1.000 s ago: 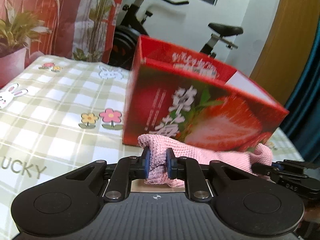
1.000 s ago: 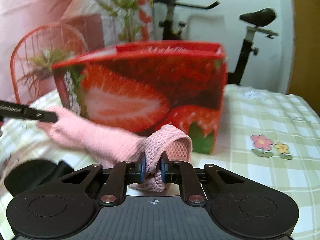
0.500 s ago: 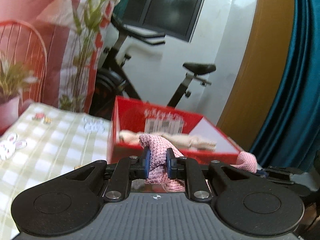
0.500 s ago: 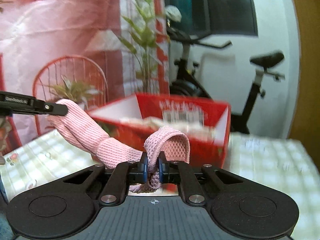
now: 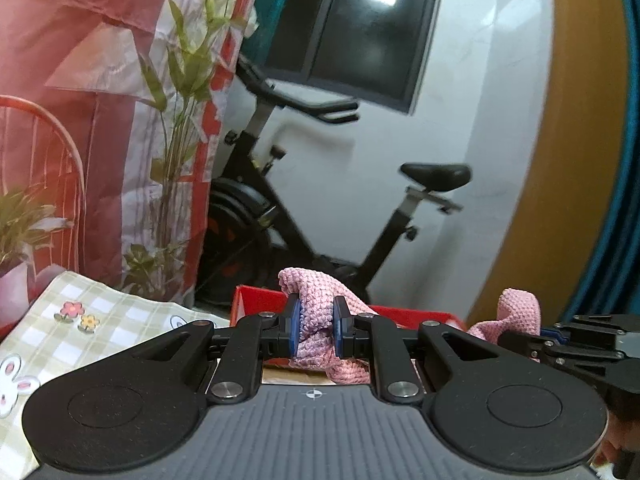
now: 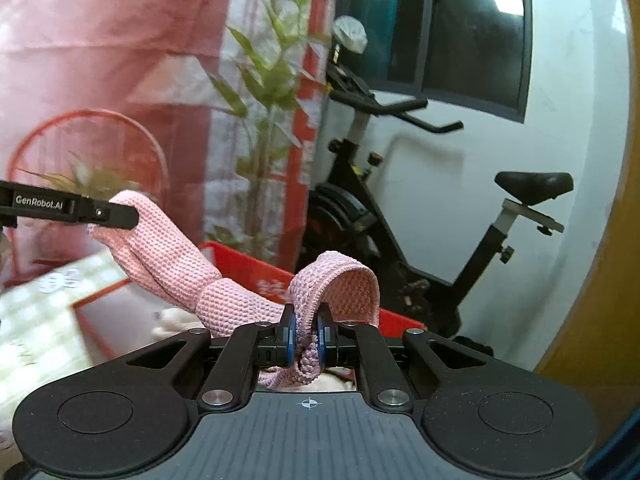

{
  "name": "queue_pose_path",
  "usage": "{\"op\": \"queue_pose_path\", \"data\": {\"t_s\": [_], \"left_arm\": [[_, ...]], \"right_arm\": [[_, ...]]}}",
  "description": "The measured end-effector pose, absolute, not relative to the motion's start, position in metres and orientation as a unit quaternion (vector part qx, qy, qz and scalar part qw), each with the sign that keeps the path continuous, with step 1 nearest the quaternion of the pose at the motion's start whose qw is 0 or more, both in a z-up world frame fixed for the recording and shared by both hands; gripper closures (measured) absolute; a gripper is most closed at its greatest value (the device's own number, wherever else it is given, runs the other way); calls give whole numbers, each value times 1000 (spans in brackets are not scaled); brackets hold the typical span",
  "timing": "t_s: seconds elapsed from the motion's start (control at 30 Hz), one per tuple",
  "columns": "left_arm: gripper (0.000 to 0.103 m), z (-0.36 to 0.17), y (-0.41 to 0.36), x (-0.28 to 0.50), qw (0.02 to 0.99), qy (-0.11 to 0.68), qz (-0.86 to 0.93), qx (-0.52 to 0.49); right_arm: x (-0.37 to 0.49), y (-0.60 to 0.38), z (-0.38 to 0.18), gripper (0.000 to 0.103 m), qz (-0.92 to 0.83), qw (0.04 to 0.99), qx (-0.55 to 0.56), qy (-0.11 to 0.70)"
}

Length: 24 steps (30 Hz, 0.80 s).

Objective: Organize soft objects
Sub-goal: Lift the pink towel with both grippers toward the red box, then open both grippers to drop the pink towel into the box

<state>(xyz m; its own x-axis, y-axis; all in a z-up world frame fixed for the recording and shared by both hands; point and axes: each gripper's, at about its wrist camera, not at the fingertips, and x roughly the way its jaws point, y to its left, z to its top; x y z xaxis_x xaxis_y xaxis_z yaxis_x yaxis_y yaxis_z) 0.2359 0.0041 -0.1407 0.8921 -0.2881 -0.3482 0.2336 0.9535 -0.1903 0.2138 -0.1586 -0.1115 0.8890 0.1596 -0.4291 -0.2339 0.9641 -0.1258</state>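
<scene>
Overhead, checked worktop (image 5: pixel 100 320) at 8 o'clock; exercise bike (image 5: pixel 320 208) against white wall. Left tool (image 5: pixel 316 330) and right tool (image 6: pixel 306 334) each clamp pink knit cloth (image 6: pixel 180 264) above red box (image 6: pixel 244 264).

Gripper bodies hide most of the red box (image 6: pixel 248 266).

The pink cloth (image 6: pixel 168 264) is a coarse, nubbly knit, matt and soft. The left gripper (image 5: pixel 316 330) and right gripper (image 6: pixel 306 336) are matt black plastic with bright metal rivets, blue rubbery pads and a ribbed grey housing. The red box (image 6: pixel 244 266) looks like glossy printed card. The worktop (image 5: pixel 112 316) wears a smooth checked cover.
</scene>
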Motion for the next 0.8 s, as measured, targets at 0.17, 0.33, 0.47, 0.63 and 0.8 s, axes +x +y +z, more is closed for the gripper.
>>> {"op": "queue_pose_path", "data": {"t_s": [0.17, 0.33, 0.47, 0.63, 0.8], "left_arm": [[86, -151, -4, 292, 950, 270, -117, -103], [86, -170, -4, 314, 942, 298, -105, -110], [86, -175, 5, 321, 946, 288, -92, -118], [73, -174, 0, 326, 948, 289, -96, -95], [44, -168, -5, 315, 951, 277, -117, -71]], "right_arm": [[268, -149, -137, 94, 72, 958, -127, 246], [299, -143, -160, 94, 60, 946, -160, 276], [308, -146, -159, 94, 56, 949, -142, 274], [313, -152, -162, 89, 46, 947, -133, 289], [305, -155, -155, 74, 51, 947, -125, 293]]}}
